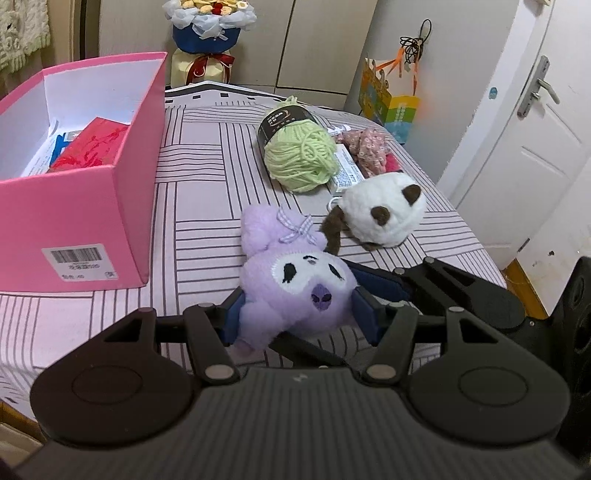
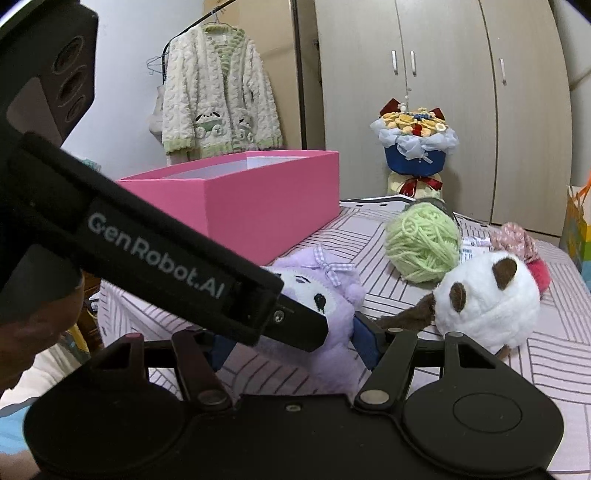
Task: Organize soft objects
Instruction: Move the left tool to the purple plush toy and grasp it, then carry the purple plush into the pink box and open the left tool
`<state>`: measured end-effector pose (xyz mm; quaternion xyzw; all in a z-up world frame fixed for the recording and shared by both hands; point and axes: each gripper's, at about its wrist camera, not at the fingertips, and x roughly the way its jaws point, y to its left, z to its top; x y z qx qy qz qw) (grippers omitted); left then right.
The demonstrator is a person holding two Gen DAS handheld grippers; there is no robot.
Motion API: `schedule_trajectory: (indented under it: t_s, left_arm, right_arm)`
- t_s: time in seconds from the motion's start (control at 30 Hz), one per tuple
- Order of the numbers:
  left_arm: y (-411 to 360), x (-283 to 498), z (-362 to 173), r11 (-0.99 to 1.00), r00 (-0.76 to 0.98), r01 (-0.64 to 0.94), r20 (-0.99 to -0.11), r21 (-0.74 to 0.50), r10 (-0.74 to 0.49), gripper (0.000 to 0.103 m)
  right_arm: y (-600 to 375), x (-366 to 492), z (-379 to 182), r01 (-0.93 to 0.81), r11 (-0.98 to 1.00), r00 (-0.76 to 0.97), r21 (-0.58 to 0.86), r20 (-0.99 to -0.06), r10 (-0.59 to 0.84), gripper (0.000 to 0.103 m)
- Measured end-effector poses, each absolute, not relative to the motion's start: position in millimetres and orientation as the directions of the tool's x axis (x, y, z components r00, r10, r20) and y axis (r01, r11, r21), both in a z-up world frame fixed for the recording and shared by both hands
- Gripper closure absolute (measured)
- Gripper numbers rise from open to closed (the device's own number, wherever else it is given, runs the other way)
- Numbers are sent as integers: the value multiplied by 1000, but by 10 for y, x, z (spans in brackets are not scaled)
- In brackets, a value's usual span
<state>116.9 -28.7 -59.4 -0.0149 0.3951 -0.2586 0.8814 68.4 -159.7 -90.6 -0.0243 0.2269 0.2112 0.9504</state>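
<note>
A purple plush toy [image 1: 295, 291] with a checked bow lies on the striped bed cover [image 1: 199, 177]. My left gripper [image 1: 299, 319] is shut on it, its blue pads pressing into both sides of the head. In the right wrist view my right gripper [image 2: 295, 347] is also shut on the purple plush toy [image 2: 332, 354], lower on its body. The left gripper's black finger [image 2: 299, 328] crosses in front there. Just right of the toy lies a white panda plush [image 1: 384, 210], untouched. A green yarn ball [image 1: 299, 158] sits behind it.
An open pink box [image 1: 85, 206] with red and blue items inside stands left on the bed. Floral fabric [image 1: 365, 146] and a white packet [image 1: 347, 170] lie by the yarn. A bouquet [image 1: 208, 33] stands behind the bed, a gift bag [image 1: 391, 99] and a door to the right.
</note>
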Motion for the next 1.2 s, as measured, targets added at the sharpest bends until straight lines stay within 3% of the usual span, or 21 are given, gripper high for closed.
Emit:
schedule_trajectory:
  t_s: [0.63, 1.03, 1.2]
  left_arm:
    - [141, 828, -14, 828, 498, 501, -699, -251, -513, 44]
    - [623, 877, 487, 855, 620, 481, -616, -192, -487, 44]
    - [844, 1207, 601, 859, 633, 458, -595, -227, -495, 44]
  right_arm:
    - [-1345, 507, -248, -498, 863, 721, 77, -517, 462, 33]
    - [-903, 838, 196, -583, 813, 732, -7, -439, 521, 33]
    - [-674, 1325, 276, -599, 801, 715, 0, -450, 535, 33]
